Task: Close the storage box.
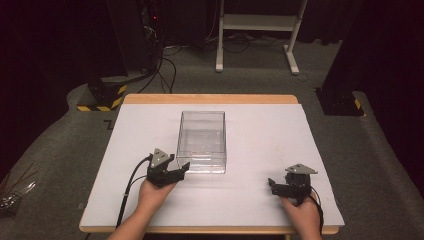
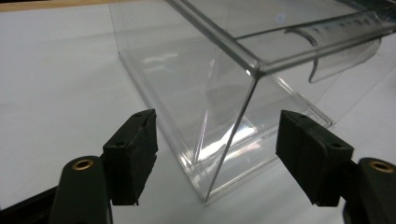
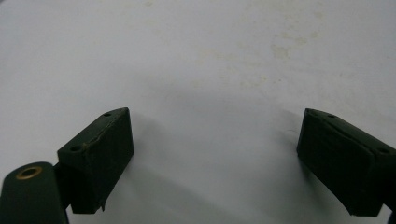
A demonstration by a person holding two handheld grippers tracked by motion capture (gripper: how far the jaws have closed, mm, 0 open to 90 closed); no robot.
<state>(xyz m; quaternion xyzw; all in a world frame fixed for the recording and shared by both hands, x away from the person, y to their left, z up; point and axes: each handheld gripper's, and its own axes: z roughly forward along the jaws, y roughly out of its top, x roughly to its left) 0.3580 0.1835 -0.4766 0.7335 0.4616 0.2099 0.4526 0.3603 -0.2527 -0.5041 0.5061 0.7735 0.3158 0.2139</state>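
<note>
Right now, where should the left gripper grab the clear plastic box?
Probably the top of a thin wall at the near left corner of the clear plastic box. The left gripper already faces that corner, its jaws open; only a single upright wall fits between them.

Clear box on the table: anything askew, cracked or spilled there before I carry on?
Nothing stands out. The clear box sits flat and square on the white table, with no cracks or spills visible. The left tool is open, its jaws either side of the box's near corner, not touching. The right tool is open over bare table.
</note>
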